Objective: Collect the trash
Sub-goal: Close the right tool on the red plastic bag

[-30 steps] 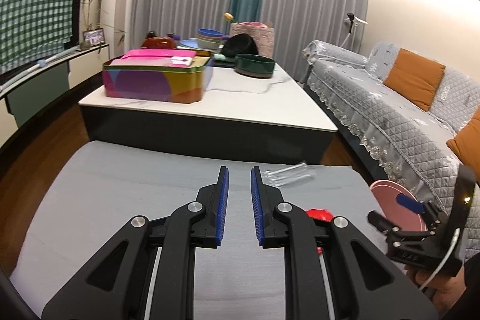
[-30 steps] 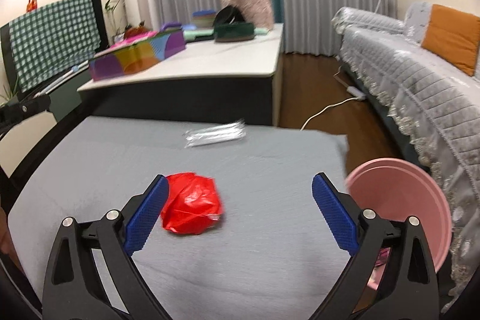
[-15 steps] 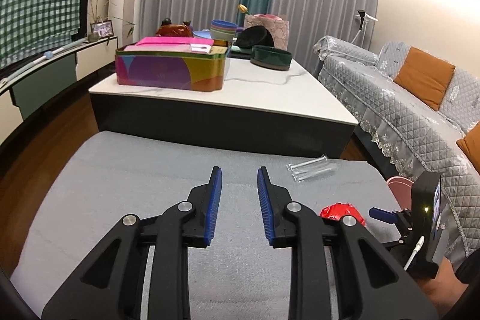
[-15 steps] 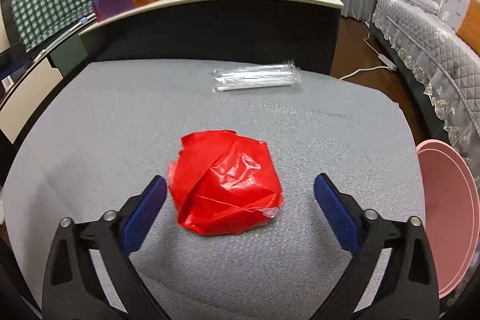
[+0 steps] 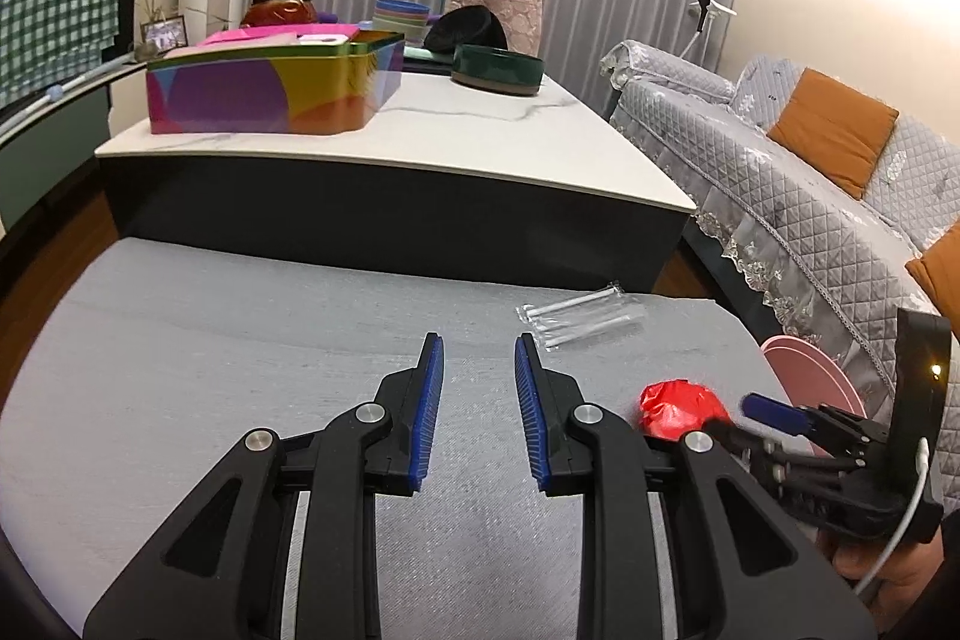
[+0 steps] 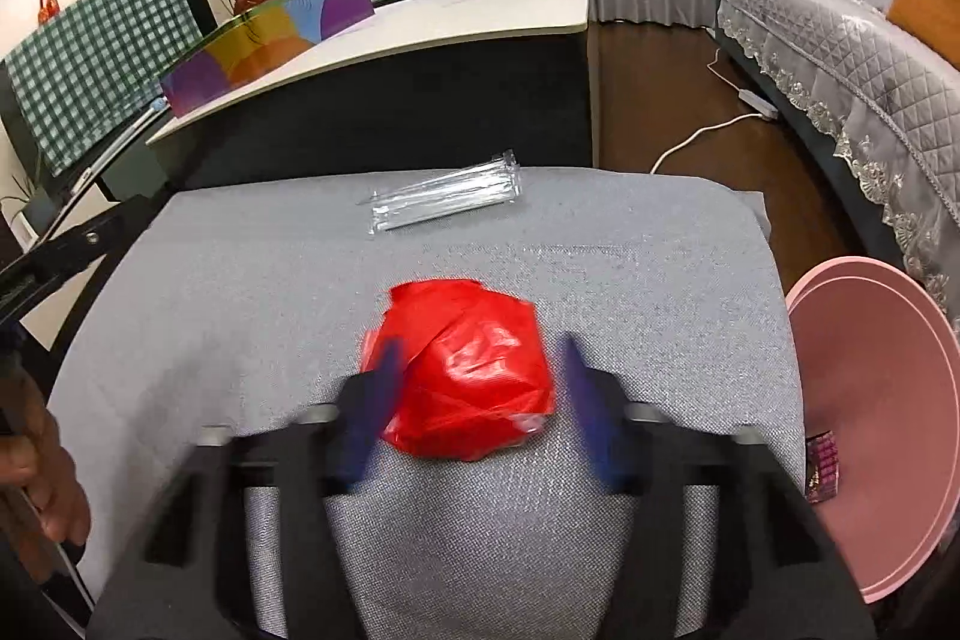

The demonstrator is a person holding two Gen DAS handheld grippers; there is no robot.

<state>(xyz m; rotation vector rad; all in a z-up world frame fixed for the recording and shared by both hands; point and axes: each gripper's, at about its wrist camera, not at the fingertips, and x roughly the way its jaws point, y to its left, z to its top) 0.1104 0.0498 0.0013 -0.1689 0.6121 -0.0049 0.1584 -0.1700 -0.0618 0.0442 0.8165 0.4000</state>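
Note:
A crumpled red plastic bag lies on the grey cloth-covered surface. My right gripper straddles it with blurred jaws drawing inward. The left pad meets the bag's edge and the right pad stands a little clear of it. The left wrist view has the same red bag with the right gripper at it. A clear plastic packet of sticks lies farther back on the cloth. My left gripper hovers over bare cloth, jaws narrowly open and holding nothing, with the clear packet just ahead to its right.
A pink round bin stands off the cloth's right edge with a small wrapper inside. Beyond the cloth is a low white-topped table bearing a colourful tin and bowls. A grey sofa runs along the right.
The right gripper came down and forward over the red bag, and its jaws narrowed around it. The left gripper moved forward and lower, its jaws a little wider than a second ago.

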